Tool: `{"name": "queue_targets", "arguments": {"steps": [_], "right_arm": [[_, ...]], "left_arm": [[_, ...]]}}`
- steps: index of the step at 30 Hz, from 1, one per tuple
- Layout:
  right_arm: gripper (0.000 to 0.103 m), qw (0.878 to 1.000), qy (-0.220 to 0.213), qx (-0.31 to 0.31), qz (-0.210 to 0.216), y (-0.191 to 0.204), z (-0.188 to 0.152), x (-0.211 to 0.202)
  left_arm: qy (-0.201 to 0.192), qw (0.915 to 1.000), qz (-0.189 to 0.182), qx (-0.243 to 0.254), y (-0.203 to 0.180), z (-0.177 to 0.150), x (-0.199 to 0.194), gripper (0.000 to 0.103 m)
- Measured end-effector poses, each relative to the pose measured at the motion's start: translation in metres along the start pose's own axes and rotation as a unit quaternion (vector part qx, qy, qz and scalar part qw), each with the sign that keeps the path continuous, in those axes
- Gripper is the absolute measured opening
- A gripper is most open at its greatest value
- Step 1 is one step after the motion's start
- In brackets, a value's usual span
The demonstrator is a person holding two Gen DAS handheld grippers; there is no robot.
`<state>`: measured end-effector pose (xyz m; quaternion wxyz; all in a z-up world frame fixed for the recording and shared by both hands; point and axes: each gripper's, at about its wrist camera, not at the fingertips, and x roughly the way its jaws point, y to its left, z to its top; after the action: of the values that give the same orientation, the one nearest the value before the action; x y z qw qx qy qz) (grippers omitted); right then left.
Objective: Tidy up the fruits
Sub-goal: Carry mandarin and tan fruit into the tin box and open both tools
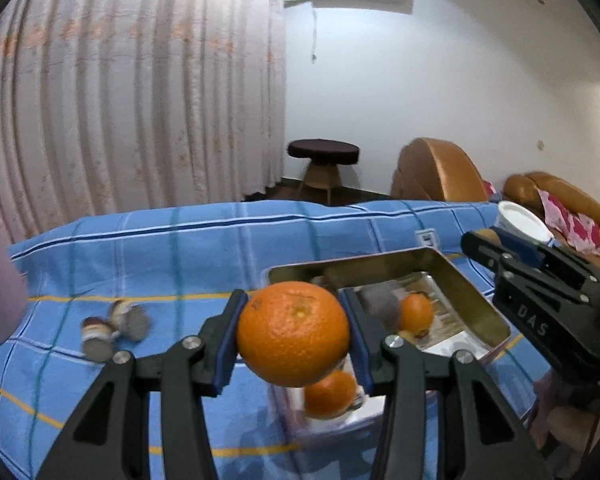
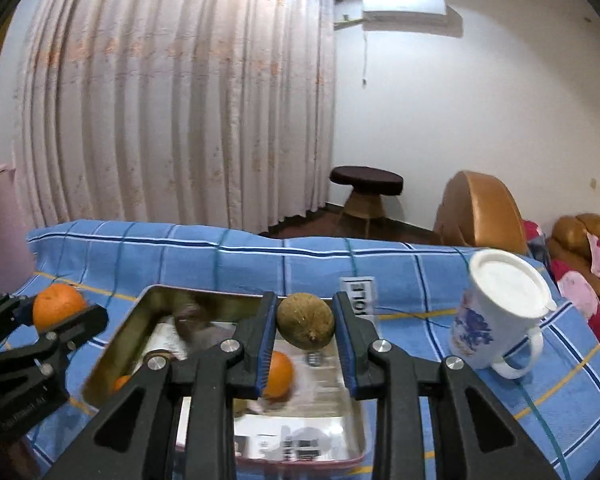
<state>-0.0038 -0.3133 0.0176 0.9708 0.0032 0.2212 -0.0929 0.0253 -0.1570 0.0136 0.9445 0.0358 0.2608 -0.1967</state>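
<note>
My left gripper (image 1: 293, 334) is shut on a large orange (image 1: 293, 332) and holds it just above the near left corner of a shiny metal tray (image 1: 476, 292). It also shows in the right wrist view (image 2: 58, 306). My right gripper (image 2: 306, 322) is shut on a brown kiwi (image 2: 305, 321) and holds it above the tray (image 2: 140, 312). A smaller orange (image 2: 278, 374) lies in the tray below the kiwi, and it shows in the left wrist view (image 1: 416, 312) too. Another orange (image 1: 330, 394) shows under the held one.
The tray sits on a blue checked cloth (image 1: 180, 248). Two small brown-capped items (image 1: 114, 330) lie on the cloth at the left. A white lidded mug (image 2: 500, 312) stands right of the tray. A stool (image 1: 323, 154) and brown sofa (image 1: 436, 172) are behind.
</note>
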Motion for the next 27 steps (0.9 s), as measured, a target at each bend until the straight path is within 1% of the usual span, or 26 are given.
{"name": "queue_targets", "arguments": {"steps": [3, 6, 9, 13, 16, 20, 23, 25, 26, 27], "right_arm": [[0.03, 1.0, 0.013, 0.005, -0.003, -0.01, -0.002, 0.007], [0.03, 0.999, 0.032, 0.006, 0.001, -0.011, -0.004, 0.017], [0.03, 0.999, 0.046, 0.001, -0.001, -0.011, -0.007, 0.024], [0.03, 0.997, 0.076, 0.015, 0.027, -0.011, -0.012, 0.035], [0.03, 0.996, 0.08, 0.01, 0.032, -0.007, -0.015, 0.037], [0.031, 0.994, 0.089, 0.023, 0.06, -0.007, -0.018, 0.04], [0.033, 0.993, 0.096, 0.029, 0.065, -0.007, -0.02, 0.042], [0.037, 0.992, 0.098, 0.037, 0.069, -0.011, -0.021, 0.043], [0.04, 0.992, 0.097, 0.041, 0.068, -0.011, -0.021, 0.042], [0.041, 0.992, 0.095, 0.045, 0.067, -0.013, -0.021, 0.041]], "left_arm": [[0.011, 0.9999, -0.009, 0.006, -0.019, 0.004, 0.016, 0.049], [0.026, 0.9995, -0.02, 0.003, -0.03, 0.003, 0.029, 0.049], [0.034, 0.9991, -0.021, 0.01, -0.036, 0.0, 0.035, 0.049], [0.045, 0.9987, -0.016, 0.017, -0.037, -0.004, 0.038, 0.049], [0.051, 0.9985, -0.013, 0.014, -0.034, -0.006, 0.04, 0.049], [0.057, 0.9982, -0.011, 0.012, -0.034, -0.006, 0.043, 0.049], [0.062, 0.998, -0.007, 0.011, -0.033, -0.007, 0.045, 0.05], [0.063, 0.998, -0.006, 0.006, -0.03, -0.007, 0.045, 0.051], [0.059, 0.9982, -0.005, 0.004, -0.028, -0.006, 0.043, 0.055], [0.054, 0.9985, 0.001, 0.002, -0.027, -0.006, 0.041, 0.064]]}}
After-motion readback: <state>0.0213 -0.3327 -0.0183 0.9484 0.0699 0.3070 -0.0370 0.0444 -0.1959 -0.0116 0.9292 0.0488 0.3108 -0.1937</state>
